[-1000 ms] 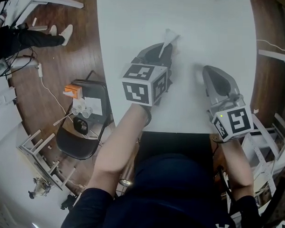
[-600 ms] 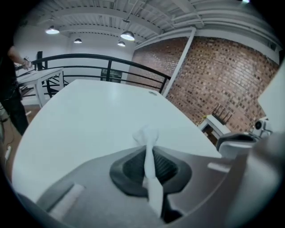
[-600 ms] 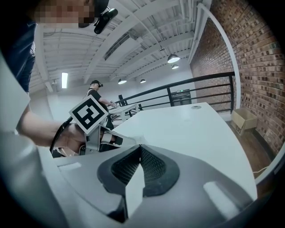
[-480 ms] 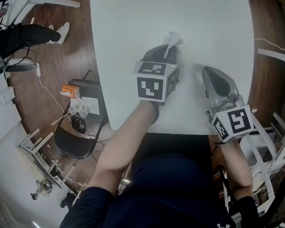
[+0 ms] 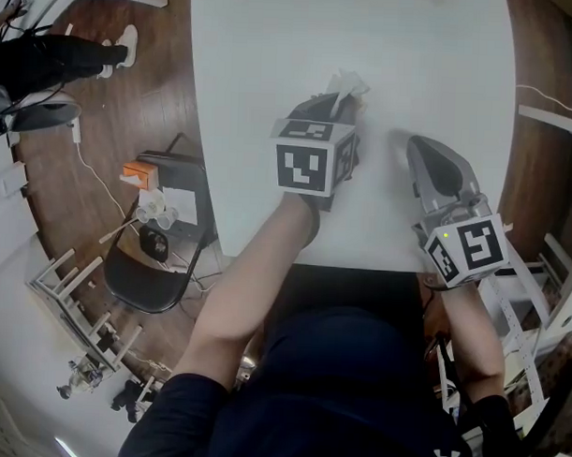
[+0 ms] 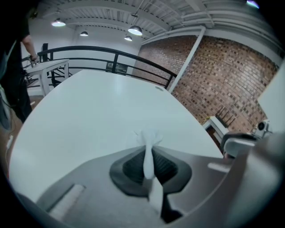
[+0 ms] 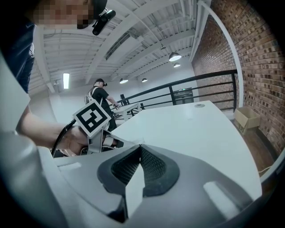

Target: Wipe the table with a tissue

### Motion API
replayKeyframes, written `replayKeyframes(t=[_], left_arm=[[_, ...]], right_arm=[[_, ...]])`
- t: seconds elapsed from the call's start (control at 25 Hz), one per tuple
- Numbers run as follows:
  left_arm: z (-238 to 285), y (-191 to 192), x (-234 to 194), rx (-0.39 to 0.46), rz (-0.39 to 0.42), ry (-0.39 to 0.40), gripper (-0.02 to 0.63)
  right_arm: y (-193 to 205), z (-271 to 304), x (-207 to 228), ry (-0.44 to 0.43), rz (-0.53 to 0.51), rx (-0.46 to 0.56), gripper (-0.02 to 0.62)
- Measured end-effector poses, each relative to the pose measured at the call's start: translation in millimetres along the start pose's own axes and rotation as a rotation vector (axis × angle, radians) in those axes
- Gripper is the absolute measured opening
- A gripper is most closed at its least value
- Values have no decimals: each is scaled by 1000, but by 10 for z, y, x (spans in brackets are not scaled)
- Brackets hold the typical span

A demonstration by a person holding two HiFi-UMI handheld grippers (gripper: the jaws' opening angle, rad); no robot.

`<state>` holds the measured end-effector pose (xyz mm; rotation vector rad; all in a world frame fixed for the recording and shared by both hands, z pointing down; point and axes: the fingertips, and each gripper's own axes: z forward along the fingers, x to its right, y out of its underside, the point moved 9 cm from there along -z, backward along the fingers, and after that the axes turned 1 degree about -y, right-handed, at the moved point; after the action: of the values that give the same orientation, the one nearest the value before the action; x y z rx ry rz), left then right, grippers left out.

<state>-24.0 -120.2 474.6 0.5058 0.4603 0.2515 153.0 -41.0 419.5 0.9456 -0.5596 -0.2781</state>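
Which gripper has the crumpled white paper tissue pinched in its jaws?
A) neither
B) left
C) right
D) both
B: the left gripper view shows the grey left gripper with its dark ribbed pads closed on the crumpled white paper tissue, while the grey right gripper has its jaws together on nothing.

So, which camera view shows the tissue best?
The left gripper view: the tissue stands close and centred, clamped between the left hand-held gripper's jaws. The head view shows only its crumpled end past the tip. In the right gripper view I cannot make it out.
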Motion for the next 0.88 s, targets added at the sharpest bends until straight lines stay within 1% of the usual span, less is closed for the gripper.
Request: replayKeyframes(t=[0.32,0.88], left_arm=[[-114,4,-195,9,-33,-13,9],[-264,168,-434,24,-86,-37,8]], right_arm=[[-50,86,-112,-3,-4,-2,9],[65,158,-259,-30,-19,-19,9]])
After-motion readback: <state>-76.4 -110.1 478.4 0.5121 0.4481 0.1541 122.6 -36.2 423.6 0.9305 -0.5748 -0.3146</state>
